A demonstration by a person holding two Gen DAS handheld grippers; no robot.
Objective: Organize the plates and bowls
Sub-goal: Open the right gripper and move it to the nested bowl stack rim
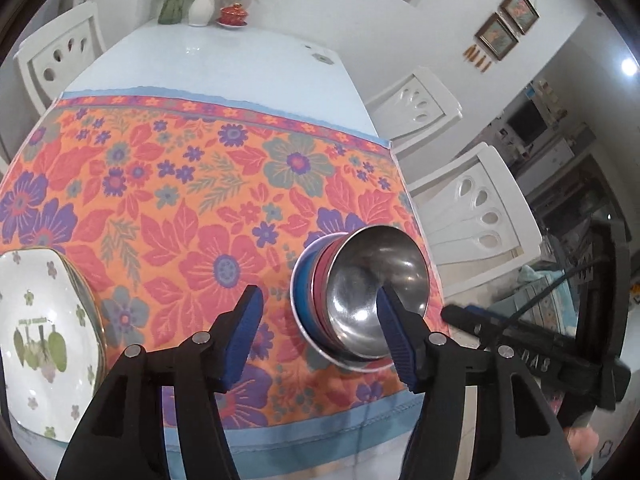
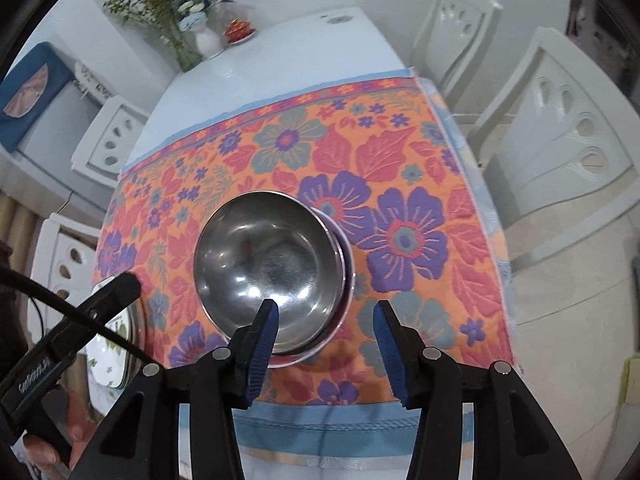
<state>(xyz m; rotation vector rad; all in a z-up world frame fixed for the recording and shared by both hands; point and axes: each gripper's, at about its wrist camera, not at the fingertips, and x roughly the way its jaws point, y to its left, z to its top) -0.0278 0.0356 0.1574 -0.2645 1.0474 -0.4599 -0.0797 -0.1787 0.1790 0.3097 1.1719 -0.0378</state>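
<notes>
— Left gripper [image 1: 320, 336] and right gripper [image 2: 325, 336]: both parted, grasping nothing, above the flowered cloth [image 1: 192, 216].

— Steel bowl [image 2: 270, 268]?

— Nested atop the bowl stack [image 1: 316, 292], plates [image 1: 44, 336] well apart. Probably light, stiff, slippery; best pinched at the rim.

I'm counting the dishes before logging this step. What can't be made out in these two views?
- Bowl stack: right view, the steel top bowl hides those under it; count unclear.
- Plates: left view, frame edge cuts them off; count unclear.
- Plates, right view: the left hand-held gripper hides most of them.
- Red dish: too small to identify.
</notes>
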